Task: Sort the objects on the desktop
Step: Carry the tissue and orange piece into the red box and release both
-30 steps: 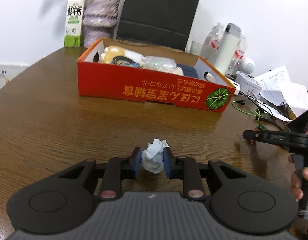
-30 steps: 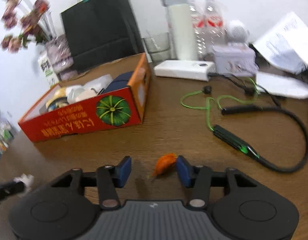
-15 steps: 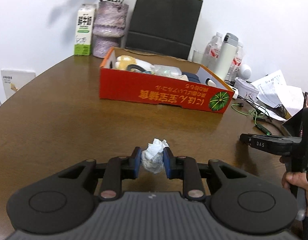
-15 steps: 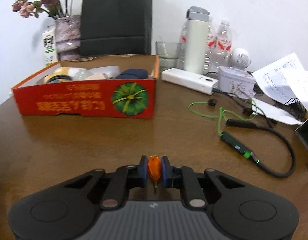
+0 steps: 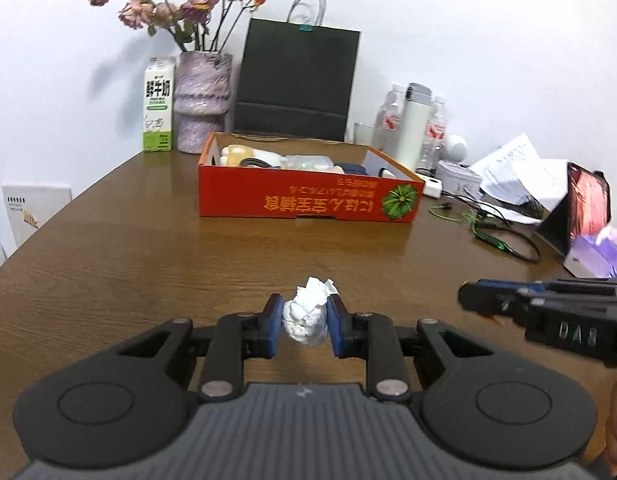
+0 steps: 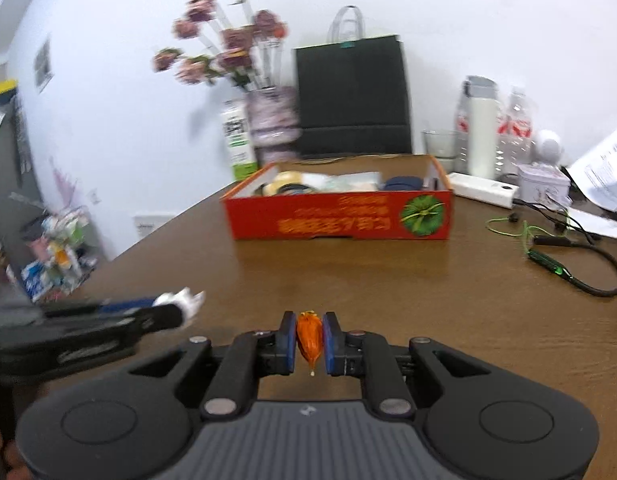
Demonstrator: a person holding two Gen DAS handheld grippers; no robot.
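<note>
My left gripper [image 5: 305,322] is shut on a crumpled white tissue ball [image 5: 308,316], held above the brown wooden table [image 5: 148,264]. Between the blue pads of my right gripper [image 6: 308,338], which is shut, sits a small orange wrapper scrap [image 6: 309,334]. Each gripper shows in the other's view: the right one [image 5: 484,304] at the right edge, the left one [image 6: 180,308] blurred at the left with the tissue at its tip. A red cardboard box [image 5: 308,204] [image 6: 340,218] holding several items stands farther back on the table.
Behind the box stand a milk carton [image 5: 159,104], a vase of dried roses [image 5: 202,102], a black paper bag [image 5: 296,80] and bottles [image 5: 412,128]. Green and black cables [image 6: 564,264], a white power strip [image 6: 484,192], papers [image 5: 516,176] and a tablet [image 5: 584,208] crowd the right side.
The right gripper closed on the orange scrap and lifted it. Both grippers drew back from the box and swung left; the left one kept its tissue.
</note>
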